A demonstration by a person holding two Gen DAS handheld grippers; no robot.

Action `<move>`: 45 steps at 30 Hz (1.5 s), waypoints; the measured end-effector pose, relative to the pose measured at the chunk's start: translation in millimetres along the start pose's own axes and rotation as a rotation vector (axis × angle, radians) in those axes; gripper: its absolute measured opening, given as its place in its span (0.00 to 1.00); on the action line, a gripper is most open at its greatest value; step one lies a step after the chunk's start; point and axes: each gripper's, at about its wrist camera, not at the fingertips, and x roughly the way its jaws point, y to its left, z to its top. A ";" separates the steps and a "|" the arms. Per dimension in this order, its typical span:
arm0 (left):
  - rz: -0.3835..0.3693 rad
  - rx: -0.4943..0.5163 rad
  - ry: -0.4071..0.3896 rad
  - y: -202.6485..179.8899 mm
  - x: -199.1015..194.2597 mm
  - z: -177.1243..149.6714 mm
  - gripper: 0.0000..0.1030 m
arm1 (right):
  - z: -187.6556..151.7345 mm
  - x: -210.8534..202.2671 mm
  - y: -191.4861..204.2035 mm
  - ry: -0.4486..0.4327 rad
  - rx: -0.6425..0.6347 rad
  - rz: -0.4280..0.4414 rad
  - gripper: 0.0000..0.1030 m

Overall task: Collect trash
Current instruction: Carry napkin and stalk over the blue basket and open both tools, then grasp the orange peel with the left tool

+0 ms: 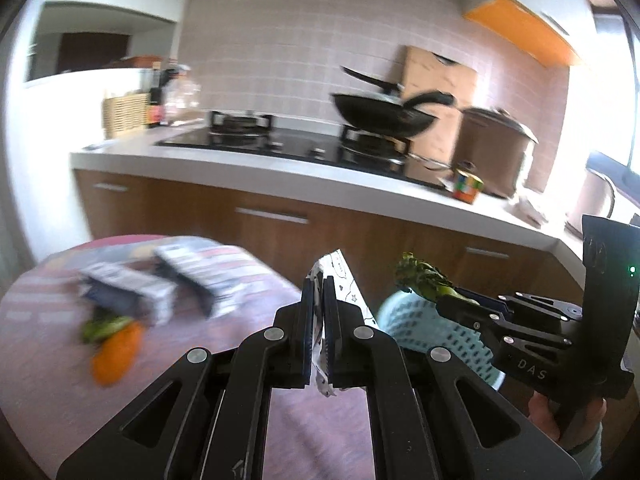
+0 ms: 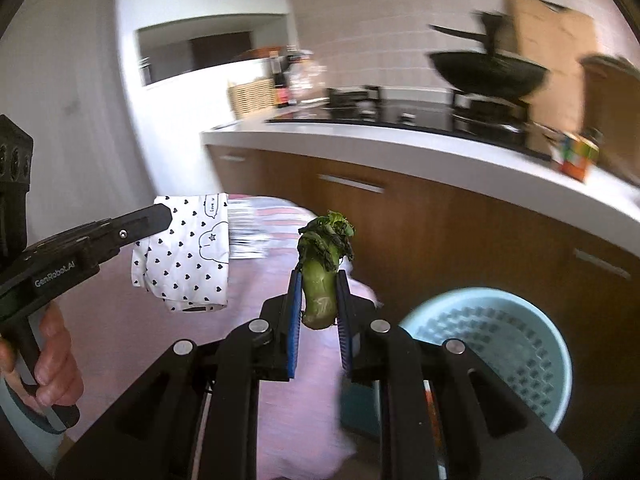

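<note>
My left gripper (image 1: 319,312) is shut on a white wrapper with black hearts (image 1: 344,280), held above the round table; the wrapper also shows in the right wrist view (image 2: 188,256), hanging from the left gripper (image 2: 168,214). My right gripper (image 2: 318,300) is shut on a green vegetable stalk (image 2: 320,276), upright between the blue pads, above the table edge. In the left wrist view the right gripper (image 1: 460,298) holds the stalk (image 1: 424,276) just over a light blue perforated basket (image 1: 440,336). The basket (image 2: 500,344) stands on the floor at the right.
A round table with a pink striped cloth (image 1: 48,360) holds blurred patterned packs (image 1: 132,292), an orange carrot piece (image 1: 116,354) and green leaves (image 1: 104,326). Behind is a kitchen counter (image 1: 280,168) with a hob, a black wok (image 1: 380,114) and a colourful cube (image 1: 467,184).
</note>
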 end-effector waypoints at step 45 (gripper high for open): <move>0.024 -0.099 0.118 7.4 57.2 -40.4 0.50 | -25.2 48.4 -50.9 0.126 0.160 -0.020 0.46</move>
